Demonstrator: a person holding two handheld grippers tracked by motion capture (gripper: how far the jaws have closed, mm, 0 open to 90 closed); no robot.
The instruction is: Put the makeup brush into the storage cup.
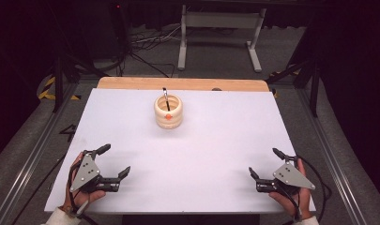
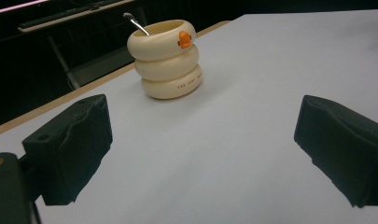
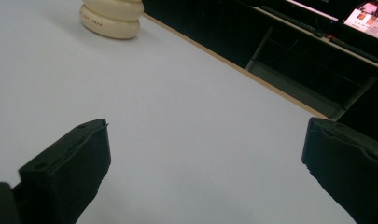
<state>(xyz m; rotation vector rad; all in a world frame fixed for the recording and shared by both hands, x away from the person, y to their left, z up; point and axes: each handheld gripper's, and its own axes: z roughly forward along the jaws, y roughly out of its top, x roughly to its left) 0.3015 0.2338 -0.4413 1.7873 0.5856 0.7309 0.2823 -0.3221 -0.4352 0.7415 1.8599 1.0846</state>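
A cream ribbed cup [image 1: 168,111] with an orange mark on its rim stands upright toward the far middle of the white table [image 1: 216,140]. A metal spoon handle [image 1: 165,96] sticks out of it. In the left gripper view the cup [image 2: 167,59] and the spoon handle [image 2: 136,23] sit ahead, upper left of centre. The cup's base [image 3: 113,17] shows at the top left of the right gripper view. My left gripper [image 1: 113,160] rests open near the front left corner, holding nothing. My right gripper [image 1: 264,162] rests open near the front right corner, holding nothing.
A wooden strip [image 1: 183,84] runs along the table's far edge. Beyond it stand a white frame [image 1: 220,33], cables on the grey floor and black stands at both sides. Metal rails [image 1: 33,154] flank the table.
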